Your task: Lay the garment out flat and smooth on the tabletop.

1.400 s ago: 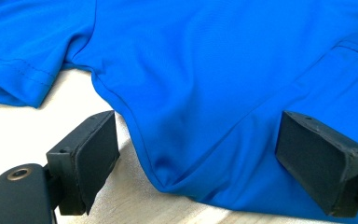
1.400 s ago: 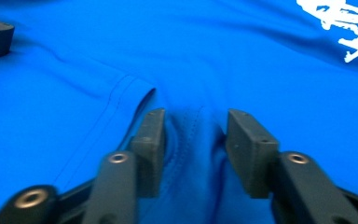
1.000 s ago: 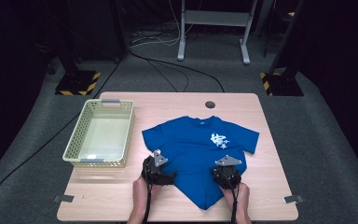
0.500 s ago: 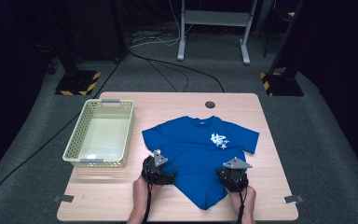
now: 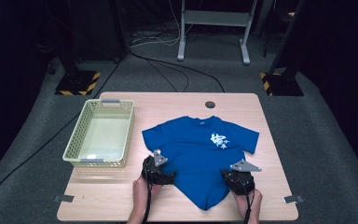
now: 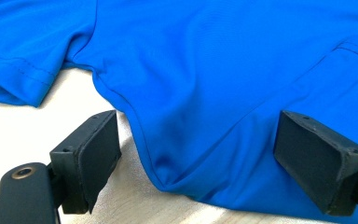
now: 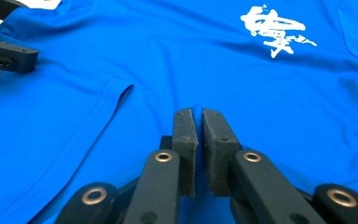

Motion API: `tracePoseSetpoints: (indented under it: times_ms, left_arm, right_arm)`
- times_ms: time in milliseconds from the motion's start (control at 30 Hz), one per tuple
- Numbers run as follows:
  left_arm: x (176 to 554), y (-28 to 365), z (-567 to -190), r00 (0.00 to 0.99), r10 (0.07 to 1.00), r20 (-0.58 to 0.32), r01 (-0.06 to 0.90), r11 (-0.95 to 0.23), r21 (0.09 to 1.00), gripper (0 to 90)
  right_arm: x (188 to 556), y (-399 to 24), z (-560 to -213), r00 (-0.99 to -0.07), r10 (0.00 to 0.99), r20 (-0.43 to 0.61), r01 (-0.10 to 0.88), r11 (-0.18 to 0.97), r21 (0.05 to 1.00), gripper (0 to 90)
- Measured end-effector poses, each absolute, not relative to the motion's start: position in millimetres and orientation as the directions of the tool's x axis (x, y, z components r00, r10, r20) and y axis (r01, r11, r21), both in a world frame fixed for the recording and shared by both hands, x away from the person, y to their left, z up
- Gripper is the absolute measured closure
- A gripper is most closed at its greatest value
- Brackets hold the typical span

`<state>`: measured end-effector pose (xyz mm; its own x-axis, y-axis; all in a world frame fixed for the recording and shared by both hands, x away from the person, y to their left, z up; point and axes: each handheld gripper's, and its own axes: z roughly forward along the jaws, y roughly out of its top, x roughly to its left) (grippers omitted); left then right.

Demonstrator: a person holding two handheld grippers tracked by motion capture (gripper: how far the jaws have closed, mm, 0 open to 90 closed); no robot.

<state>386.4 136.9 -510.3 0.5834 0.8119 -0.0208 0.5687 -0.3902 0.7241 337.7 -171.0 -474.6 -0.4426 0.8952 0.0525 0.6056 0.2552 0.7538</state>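
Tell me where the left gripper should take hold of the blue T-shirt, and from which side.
Grip the side edge of the blue T-shirt just below the sleeve, coming in low from the table's left. There the hem bulges up off the table in a loose fold, and the left gripper already has its jaws open on either side of it. A level approach would probably catch the fold cleanly.

Light wooden table (image 5: pixel 177 105) with a round cable hole (image 5: pixel 209 104), standing on grey carpet (image 5: pixel 307 140). Dark surroundings. Black cables (image 5: pixel 168 70) trail across the floor; grey metal stand (image 5: pixel 213 28) behind; two bases with yellow-black hazard stripes (image 5: pixel 77 84)
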Motion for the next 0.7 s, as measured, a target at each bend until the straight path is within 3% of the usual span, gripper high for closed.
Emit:
tracePoseSetpoints:
  times_ms: [700]
  left_arm:
    - [388, 137, -510, 0.587, 0.809, -0.019, 0.567, -0.394, 0.724, 14.5]
  right_arm:
    - [328, -183, -470, -0.422, 0.906, 0.043, 0.585, 0.236, 0.776, 84.7]
